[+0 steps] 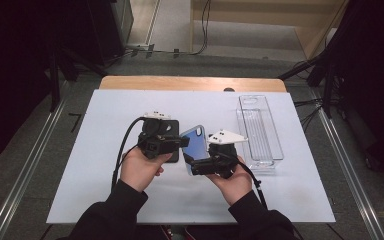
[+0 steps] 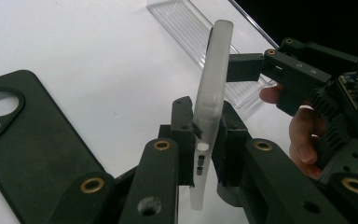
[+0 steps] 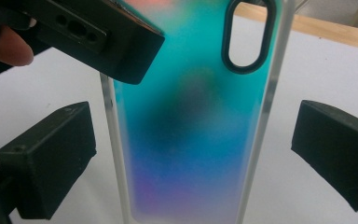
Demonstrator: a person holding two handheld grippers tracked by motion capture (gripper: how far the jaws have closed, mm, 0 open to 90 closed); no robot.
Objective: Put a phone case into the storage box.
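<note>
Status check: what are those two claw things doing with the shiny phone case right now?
Left gripper shut on iridescent phone case, held on edge. Right gripper open, fingers astride it, not touching. Black phone case flat alongside.

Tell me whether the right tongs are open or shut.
Open. In the right gripper view its jaws stand apart on either side of the iridescent phone case, touching neither edge; the left tongs clamp it.

Passage left of the grippers is blocked by a flat black phone case [image 1: 172, 131], and on the right by a clear plastic tray [image 1: 260, 131].
</note>
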